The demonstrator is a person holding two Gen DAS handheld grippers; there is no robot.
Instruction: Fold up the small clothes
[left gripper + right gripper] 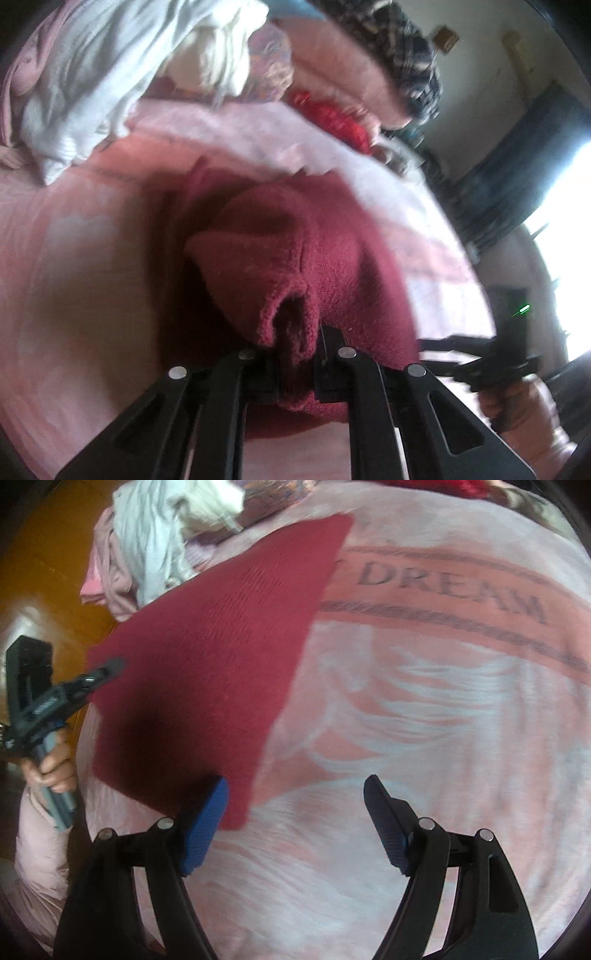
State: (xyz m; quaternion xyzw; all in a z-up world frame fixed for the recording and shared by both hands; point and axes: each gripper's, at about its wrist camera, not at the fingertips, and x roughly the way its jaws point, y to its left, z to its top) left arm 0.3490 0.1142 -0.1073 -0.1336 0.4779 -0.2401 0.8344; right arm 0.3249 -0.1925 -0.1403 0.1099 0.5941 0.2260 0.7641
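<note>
The pink blanket printed with white swirls and the word DREAM (424,709) covers the bed, and the flat dark-red knitted garment (207,672) is lifted slanting over its left side, its low corner near the front edge. If it sags or swings there, I'd expect the fold to land crooked. The heap of white and pale pink clothes (155,546) sits at the bed's far left corner, close enough for the raised edge to snag or drag it. The left claw (295,354) is clamped on a bunched bit of the knit; so small a bite of loose wool could slip free. The right claw (295,823) stands apart, holding nothing, right by the low corner, and could miss it.
</note>
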